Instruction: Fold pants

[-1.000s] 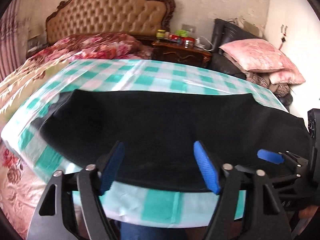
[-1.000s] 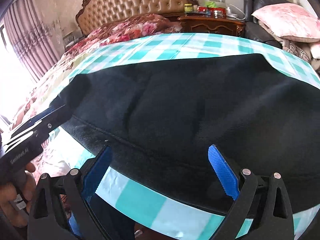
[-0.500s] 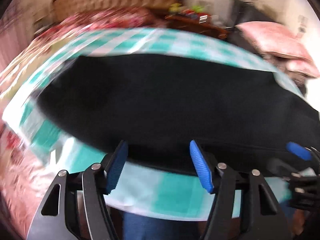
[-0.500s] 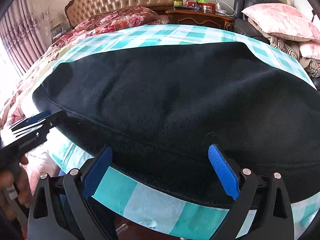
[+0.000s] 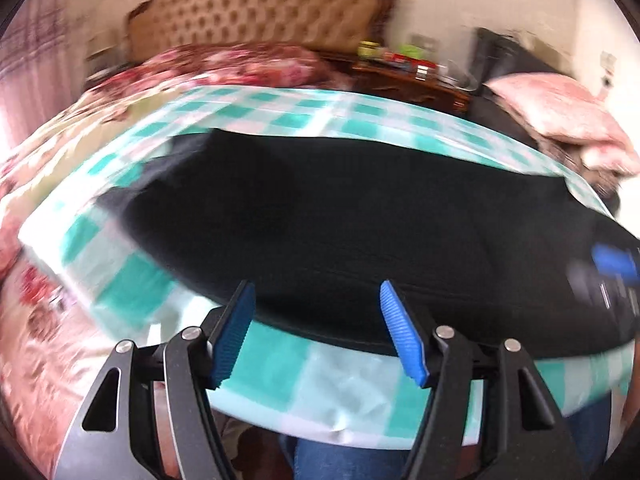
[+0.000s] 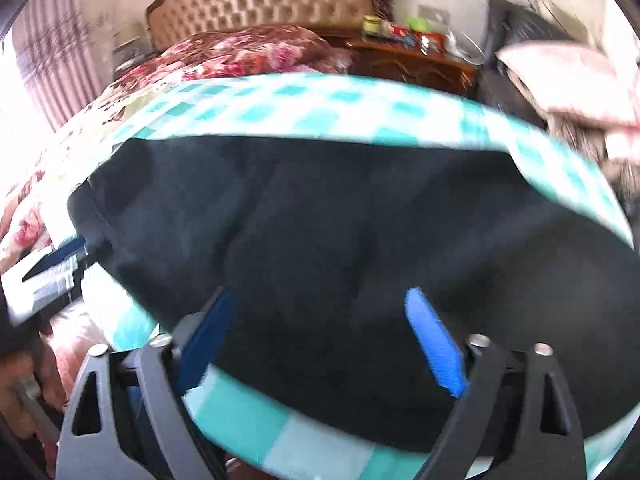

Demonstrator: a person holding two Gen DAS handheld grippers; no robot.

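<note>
Checked cloth, black pants spread, hand-held gripper over near hem

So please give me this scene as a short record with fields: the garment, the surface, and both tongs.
garment: black pants, spread flat
surface: green checked cloth on a bed
left tongs: opening, over the near edge of the pants, nothing gripped
right tongs: closing, pants between the pads, not yet pressed
blur: both views smeared

Tufted tan headboard, floral bedding, wooden nightstand, pink curtains
</note>
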